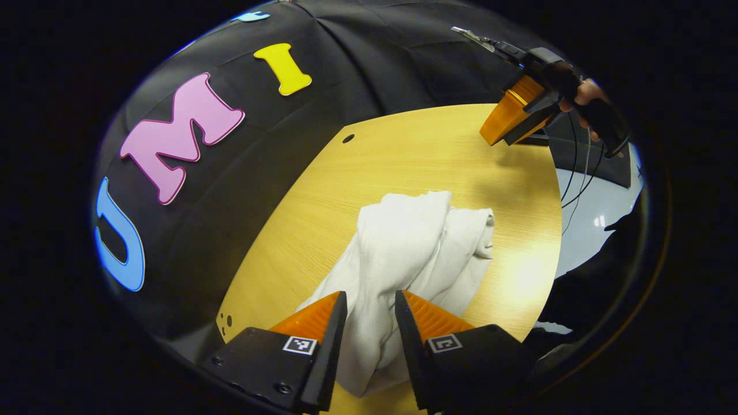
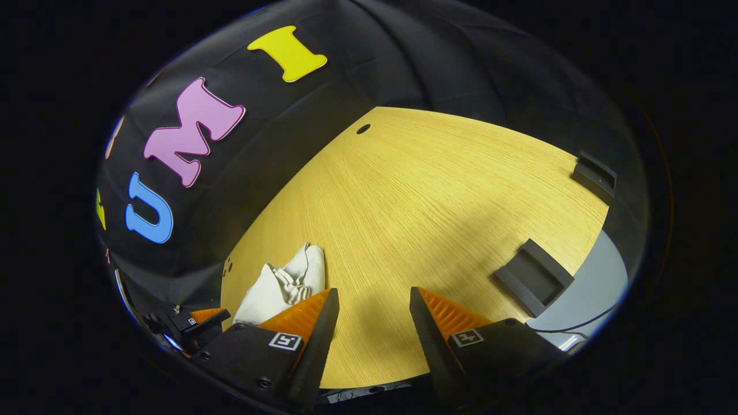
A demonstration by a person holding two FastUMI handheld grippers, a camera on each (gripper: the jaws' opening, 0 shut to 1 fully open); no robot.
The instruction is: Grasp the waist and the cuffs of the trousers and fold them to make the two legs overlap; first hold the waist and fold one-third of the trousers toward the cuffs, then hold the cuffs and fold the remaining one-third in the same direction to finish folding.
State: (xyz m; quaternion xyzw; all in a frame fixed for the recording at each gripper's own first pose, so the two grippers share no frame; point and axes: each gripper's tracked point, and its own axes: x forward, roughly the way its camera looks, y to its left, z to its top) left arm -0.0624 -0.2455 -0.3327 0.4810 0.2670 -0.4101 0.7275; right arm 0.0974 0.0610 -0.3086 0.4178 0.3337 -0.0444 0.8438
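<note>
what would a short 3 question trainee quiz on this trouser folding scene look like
1. True or false: the trousers lie flat and spread out on the table.
2. The left gripper has its jaws: A) open, with cloth between them; B) shut on a cup; C) shut on the table edge.
3. Fill in: in the right gripper view, the right gripper hangs over bare ____.

Key
1. False: they lie bunched in a crumpled heap.
2. A: cloth lies in the gap, and the fingers are not seen pressing on it.
3. Table: its jaws are open, with the trousers off to one side.
</note>
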